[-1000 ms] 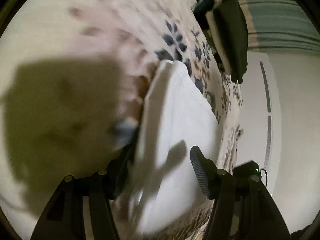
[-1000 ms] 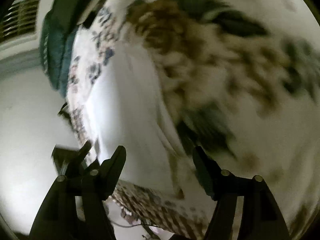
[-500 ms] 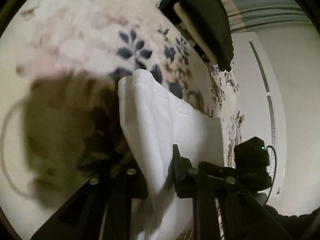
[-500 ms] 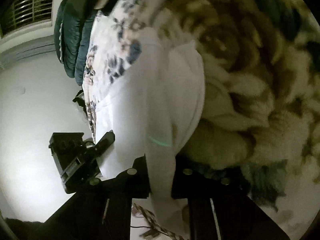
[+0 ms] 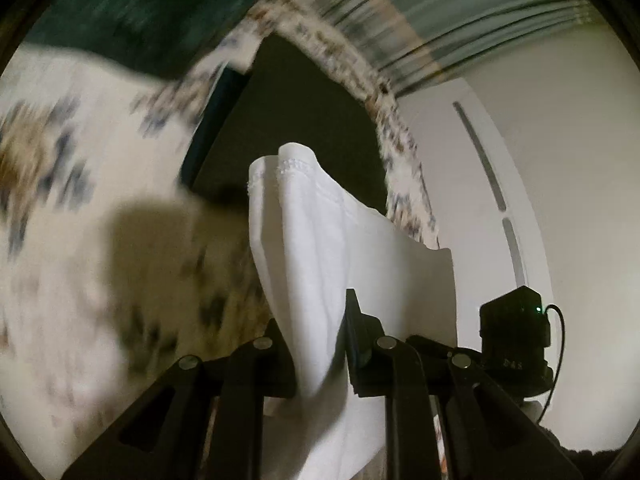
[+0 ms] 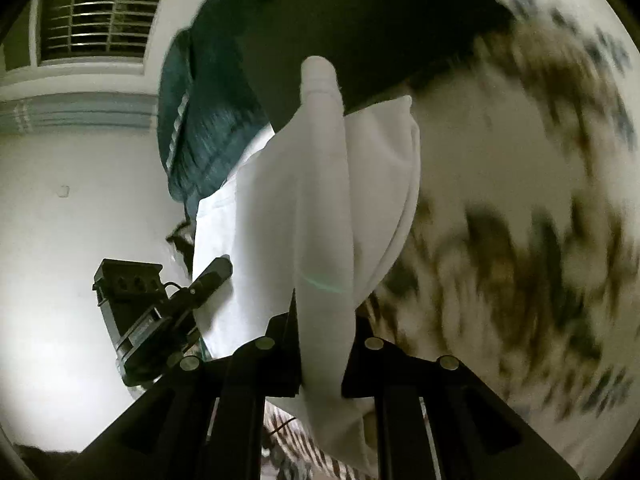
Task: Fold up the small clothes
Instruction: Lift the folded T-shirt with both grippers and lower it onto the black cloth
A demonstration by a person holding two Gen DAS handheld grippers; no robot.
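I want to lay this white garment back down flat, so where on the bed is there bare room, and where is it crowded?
Both the left gripper and right gripper are shut on the white garment. Bare floral bedspread shows left of it in the left view and right of it in the right view. Ahead it is crowded: a black folded piece and dark green clothing.

A: Where does the left wrist view sit?
B: Just behind the left tongs (image 5: 320,340), looking closely along them over the floral-patterned bed (image 5: 60,240).
A: And the right?
B: Behind the right tongs (image 6: 320,356), equally close. Both share the white folded cotton garment (image 5: 320,240) and the dark folded clothes (image 6: 380,20).
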